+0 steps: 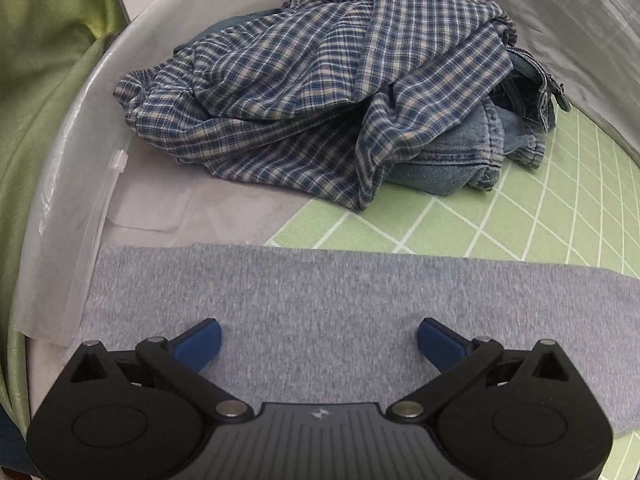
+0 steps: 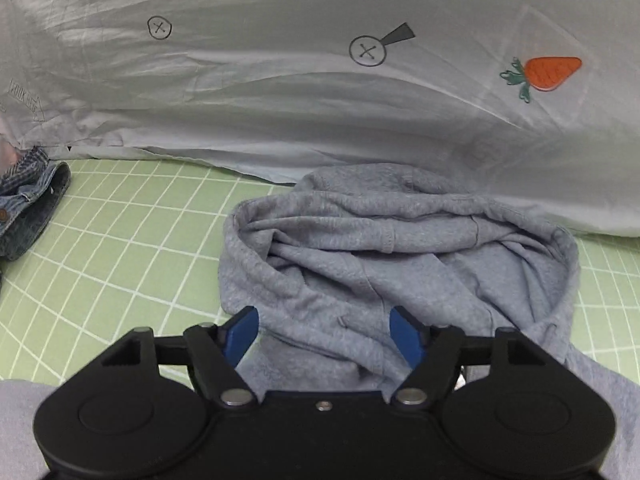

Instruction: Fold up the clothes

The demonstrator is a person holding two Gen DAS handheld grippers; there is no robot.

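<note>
Both grippers, left [image 1: 319, 336] and right [image 2: 324, 330], hang spread apart and empty over the grey hoodie [image 2: 400, 264] on the green mat [image 2: 120, 240], hood bunched at 12 o'clock; best flatten that hood before folding, leaving the plaid shirt [image 1: 304, 92] heaped aside.

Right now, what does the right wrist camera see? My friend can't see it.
A crumpled grey fleece hoodie lies hood-up on a green mat with white grid lines, right in front of the open blue-tipped right tongs, which hold nothing. Behind it hangs a white sheet with an orange carrot print; blue denim peeks in at left.
</note>
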